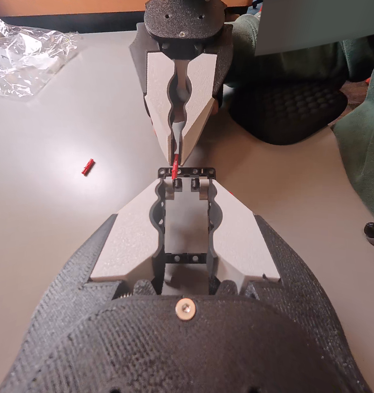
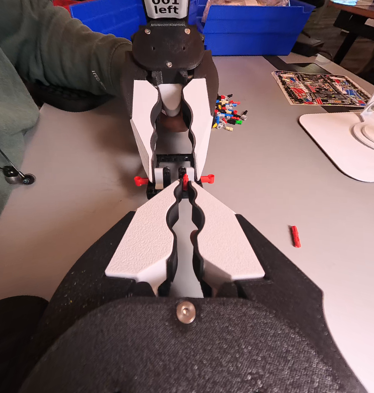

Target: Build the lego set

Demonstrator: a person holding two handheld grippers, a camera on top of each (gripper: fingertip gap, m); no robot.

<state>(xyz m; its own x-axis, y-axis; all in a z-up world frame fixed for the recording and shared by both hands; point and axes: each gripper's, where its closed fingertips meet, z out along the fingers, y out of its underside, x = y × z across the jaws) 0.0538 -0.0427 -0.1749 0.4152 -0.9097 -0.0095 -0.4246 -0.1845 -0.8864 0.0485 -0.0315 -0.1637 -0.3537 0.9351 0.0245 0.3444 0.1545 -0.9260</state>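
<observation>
My left gripper (image 1: 187,182) is shut on a black lego frame (image 1: 194,170), gripping its two long sides just above the grey table. My right gripper (image 1: 175,163) faces it, shut on a small red pin (image 1: 175,170) whose tip is at a hole in the frame's front beam. In the right wrist view my right gripper (image 2: 184,184) pinches the red pin (image 2: 185,180) against the frame (image 2: 173,158), which the left gripper (image 2: 173,176) holds. Red pins (image 2: 140,180) stick out of both sides of the frame. A loose red pin (image 2: 295,236) lies on the table.
A pile of small coloured parts (image 2: 227,112), a sticker sheet (image 2: 322,88), blue bins (image 2: 245,27) and a white stand base (image 2: 341,144) lie beyond. A crumpled plastic bag (image 1: 22,57) lies far left. A person's green sleeve (image 2: 54,53) and earbuds (image 2: 20,177) are close by. Less than 4 cm separates the two grippers' tips.
</observation>
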